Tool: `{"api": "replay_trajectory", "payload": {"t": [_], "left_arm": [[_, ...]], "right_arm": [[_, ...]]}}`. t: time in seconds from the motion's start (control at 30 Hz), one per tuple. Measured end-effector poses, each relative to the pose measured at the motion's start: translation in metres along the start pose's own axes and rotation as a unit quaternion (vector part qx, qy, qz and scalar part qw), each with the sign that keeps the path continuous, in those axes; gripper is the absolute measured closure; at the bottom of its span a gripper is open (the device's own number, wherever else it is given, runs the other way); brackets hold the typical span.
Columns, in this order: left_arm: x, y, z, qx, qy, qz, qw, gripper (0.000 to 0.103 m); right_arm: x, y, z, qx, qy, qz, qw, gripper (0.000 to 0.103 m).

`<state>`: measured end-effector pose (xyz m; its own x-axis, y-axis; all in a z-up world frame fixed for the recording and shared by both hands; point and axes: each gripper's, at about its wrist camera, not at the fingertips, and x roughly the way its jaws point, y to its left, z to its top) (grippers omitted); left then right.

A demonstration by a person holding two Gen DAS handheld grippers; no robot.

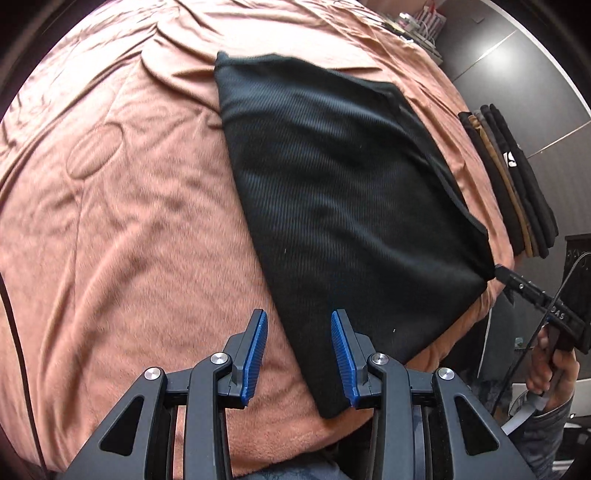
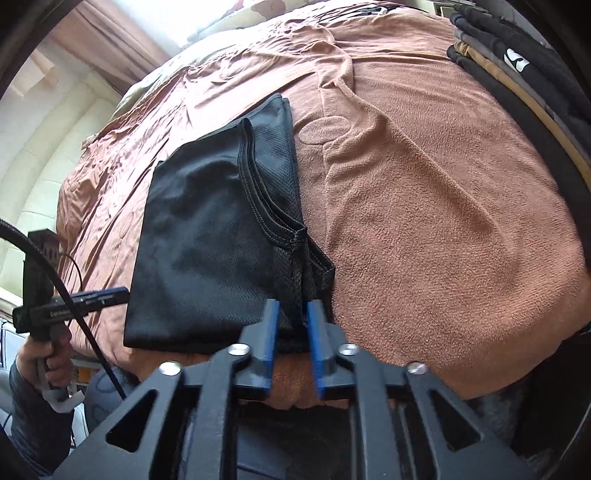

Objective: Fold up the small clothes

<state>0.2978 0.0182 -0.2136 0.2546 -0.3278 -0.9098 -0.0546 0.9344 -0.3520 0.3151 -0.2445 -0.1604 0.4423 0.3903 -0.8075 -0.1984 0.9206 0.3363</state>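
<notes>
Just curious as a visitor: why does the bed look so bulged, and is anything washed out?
Left wrist view: the fisheye lens bows the brown blanket, corners dark. Right wrist view: same bulge; the window is glared white, while the black garment stays sharp.

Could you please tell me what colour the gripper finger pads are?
Blue, ribbed pads on black fingers; the left wrist view shows them best.

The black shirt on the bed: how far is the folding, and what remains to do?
Done: a stack of folded clothes sits at the bed edge, and the black shirt already lies folded into a flat panel on the brown blanket. In hand: the right gripper pinches its near corner; the left gripper is open above the other near edge. Left: probably one more fold, then onto the stack.
</notes>
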Motion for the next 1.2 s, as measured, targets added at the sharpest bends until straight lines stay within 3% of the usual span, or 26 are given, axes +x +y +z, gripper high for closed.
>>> {"api": "replay_trajectory", "payload": {"t": [0.03,0.2,0.4,0.43,0.47,0.5,0.57,0.77,0.9,1.03,1.1,1.13,1.2], "left_arm": [[0.0,0.001,-0.004,-0.003,0.002,0.0,1.0,0.065],[0.004,0.002,-0.015,-0.014,0.006,-0.007,0.9999,0.065],[0.008,-0.002,-0.022,-0.024,0.017,-0.008,0.9995,0.066],[0.008,-0.002,-0.023,-0.021,0.016,-0.006,0.9996,0.069],[0.008,-0.002,-0.024,-0.02,0.018,-0.005,0.9996,0.079],[0.009,-0.001,-0.025,-0.023,0.021,-0.009,0.9995,0.088],[0.008,0.001,-0.027,-0.022,0.02,-0.012,0.9995,0.095],[0.0,0.003,-0.032,-0.012,0.015,-0.008,0.9998,0.097],[0.0,0.005,-0.036,-0.011,0.017,-0.013,0.9997,0.097],[-0.002,0.011,-0.038,-0.025,0.018,-0.028,0.9991,0.097],[-0.004,0.014,-0.038,-0.035,0.015,-0.04,0.9985,0.092],[-0.004,0.017,-0.038,-0.042,0.014,-0.048,0.9979,0.089],[-0.003,0.025,-0.039,-0.06,0.012,-0.062,0.9962,0.079]], "right_arm": [[-0.003,0.0,0.0,0.0,-0.008,0.0,1.0,0.057],[-0.007,-0.007,0.001,0.013,-0.018,0.001,1.0,0.056],[0.007,-0.009,0.001,0.022,0.016,0.01,1.0,0.087],[0.008,-0.007,0.001,0.02,0.019,0.008,1.0,0.093],[0.008,-0.006,0.002,0.019,0.019,0.007,1.0,0.096],[0.008,-0.005,0.002,0.019,0.019,0.008,1.0,0.098],[0.005,-0.003,0.002,0.021,0.017,0.015,1.0,0.101],[-0.003,0.001,-0.004,0.016,0.01,0.017,1.0,0.102],[0.002,-0.01,-0.008,0.022,0.011,-0.01,1.0,0.102],[0.003,-0.018,-0.009,0.037,0.003,0.006,0.999,0.102],[0.0,-0.016,-0.01,0.037,-0.001,0.012,0.999,0.1],[0.0,-0.015,-0.01,0.034,-0.001,0.014,0.999,0.095],[0.0,-0.016,-0.011,0.035,-0.001,0.022,0.999,0.07]]}}
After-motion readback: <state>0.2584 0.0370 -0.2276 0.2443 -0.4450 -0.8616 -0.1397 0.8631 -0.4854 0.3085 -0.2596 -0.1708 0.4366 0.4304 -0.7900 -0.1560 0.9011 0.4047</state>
